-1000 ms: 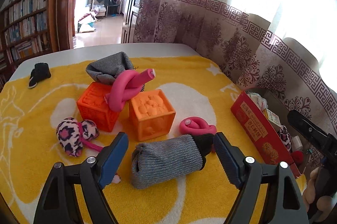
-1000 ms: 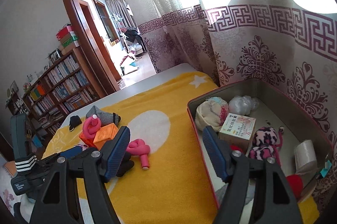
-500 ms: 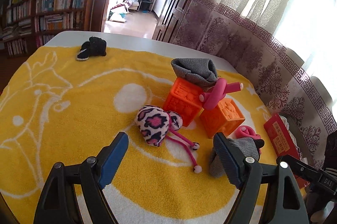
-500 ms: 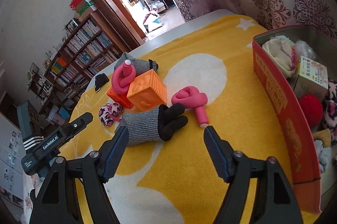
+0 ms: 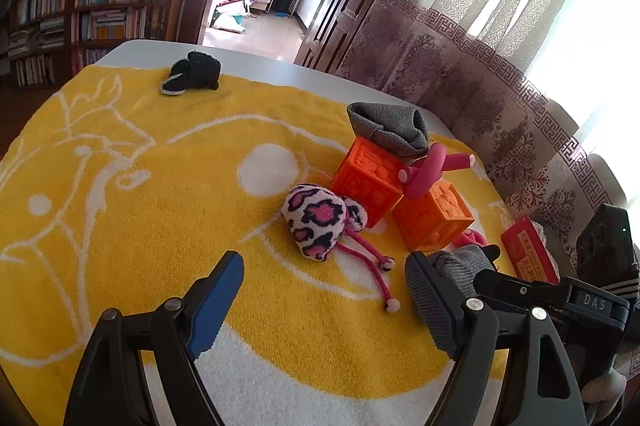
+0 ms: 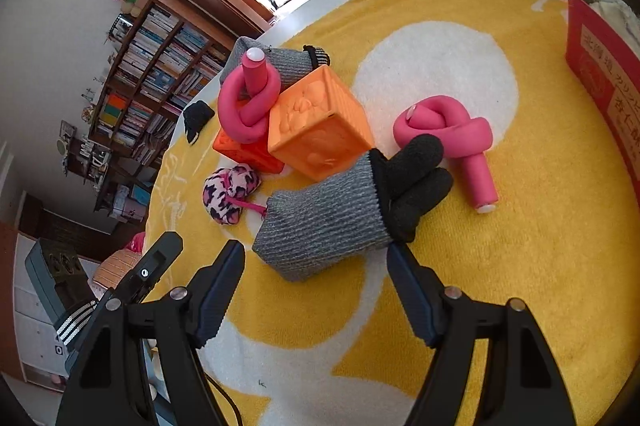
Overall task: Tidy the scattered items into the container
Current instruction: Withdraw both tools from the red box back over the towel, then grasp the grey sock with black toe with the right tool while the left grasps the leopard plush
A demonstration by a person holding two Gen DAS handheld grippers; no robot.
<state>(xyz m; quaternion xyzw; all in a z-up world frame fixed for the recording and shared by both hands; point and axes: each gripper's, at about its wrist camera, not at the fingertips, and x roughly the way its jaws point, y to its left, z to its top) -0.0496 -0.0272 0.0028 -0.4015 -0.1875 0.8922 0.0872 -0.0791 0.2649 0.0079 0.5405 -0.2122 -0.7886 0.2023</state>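
Right gripper, jaws apart and empty, hovers just before a rolled grey-and-black knitted glove lying on the yellow towel. Left gripper is also apart, empty. Best to straddle the grey cuff squarely, then carry it to the red box.

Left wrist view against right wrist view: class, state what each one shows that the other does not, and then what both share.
Only the left wrist view shows the leopard pouch's two pink cords ending in beads, and the curtain. Only the right wrist view shows the whole grey and black glove and the knotted pink tube lying flat beside it. Both show the yellow towel, two orange blocks, the pink tube resting on them, the small black shoe, the red box and open jaws.
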